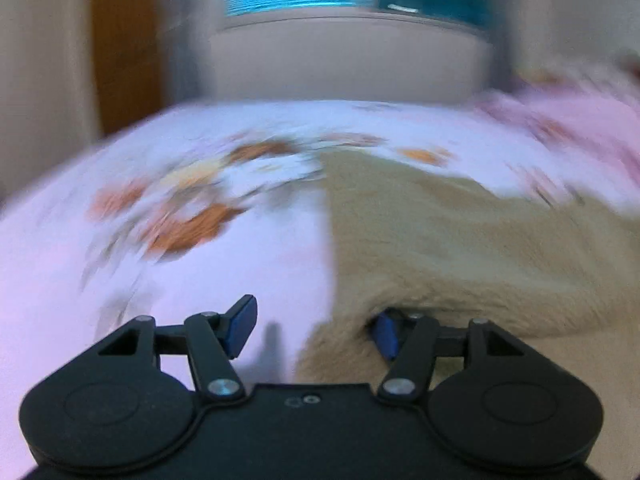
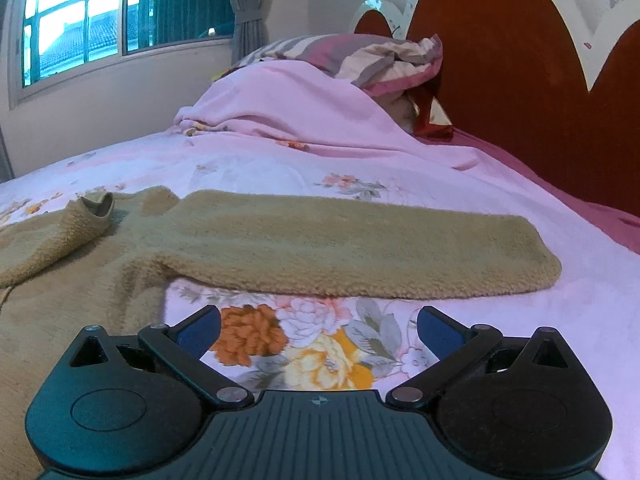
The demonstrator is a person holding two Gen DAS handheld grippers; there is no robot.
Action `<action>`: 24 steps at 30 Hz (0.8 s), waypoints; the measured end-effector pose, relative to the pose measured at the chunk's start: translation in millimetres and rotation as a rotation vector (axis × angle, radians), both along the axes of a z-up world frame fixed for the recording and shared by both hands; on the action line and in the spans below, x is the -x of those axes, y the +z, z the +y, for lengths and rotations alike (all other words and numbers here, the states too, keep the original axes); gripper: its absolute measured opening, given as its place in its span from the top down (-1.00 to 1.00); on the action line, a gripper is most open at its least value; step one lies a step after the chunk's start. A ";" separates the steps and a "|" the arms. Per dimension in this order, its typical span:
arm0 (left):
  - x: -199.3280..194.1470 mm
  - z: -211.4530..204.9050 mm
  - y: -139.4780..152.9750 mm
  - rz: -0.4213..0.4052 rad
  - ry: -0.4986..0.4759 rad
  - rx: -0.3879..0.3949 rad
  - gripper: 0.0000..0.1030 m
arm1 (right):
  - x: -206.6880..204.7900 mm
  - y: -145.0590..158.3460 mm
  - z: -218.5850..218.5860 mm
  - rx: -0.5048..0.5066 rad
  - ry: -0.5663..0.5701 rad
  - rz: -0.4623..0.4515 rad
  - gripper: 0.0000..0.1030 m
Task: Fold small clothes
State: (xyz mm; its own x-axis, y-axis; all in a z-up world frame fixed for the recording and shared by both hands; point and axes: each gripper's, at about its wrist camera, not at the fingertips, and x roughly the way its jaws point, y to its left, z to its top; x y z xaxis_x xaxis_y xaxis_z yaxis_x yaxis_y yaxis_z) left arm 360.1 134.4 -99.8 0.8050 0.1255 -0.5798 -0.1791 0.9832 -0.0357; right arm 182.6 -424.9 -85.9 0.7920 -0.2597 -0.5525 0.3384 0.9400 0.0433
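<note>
Both claws, the left gripper [image 1: 314, 330] and right gripper [image 2: 318, 330], hang spread and empty over a tan fleece sweater [image 2: 320, 232] on the floral bedsheet [image 2: 520, 216] near a window [image 2: 80, 12].

This is a bedroom in a home. A bed [image 2: 500, 240] fills most of the right wrist view, spread with a pale pink sheet [image 2: 280, 160] printed with orange and yellow flowers. At the bed's far right edge stands a dark red headboard [image 2: 500, 80] with scalloped white trim. Near the head lie a striped pillow [image 2: 360, 56] and a bunched pink blanket [image 2: 288, 100]. Beyond the bed's far left corner a window [image 2: 80, 20] with a white frame is set in a cream wall, with a grey curtain [image 2: 244, 4] hanging beside it. A beige fleece garment [image 2: 320, 240] lies spread on the sheet. The left wrist view is blurred but shows the same floral sheet.
</note>
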 end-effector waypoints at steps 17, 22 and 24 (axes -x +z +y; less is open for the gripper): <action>-1.1 17.7 50.3 -0.156 -0.189 0.095 -0.18 | -127.0 38.5 115.3 -0.111 0.318 -0.184 -0.69; -50.2 -31.8 35.8 -0.109 -0.284 0.035 -0.18 | -203.1 17.9 174.0 -0.114 0.473 -0.095 -0.15; -70.8 -35.7 10.6 -0.010 -0.260 -0.053 -0.21 | -228.1 -15.8 188.2 -0.021 0.492 0.054 -0.15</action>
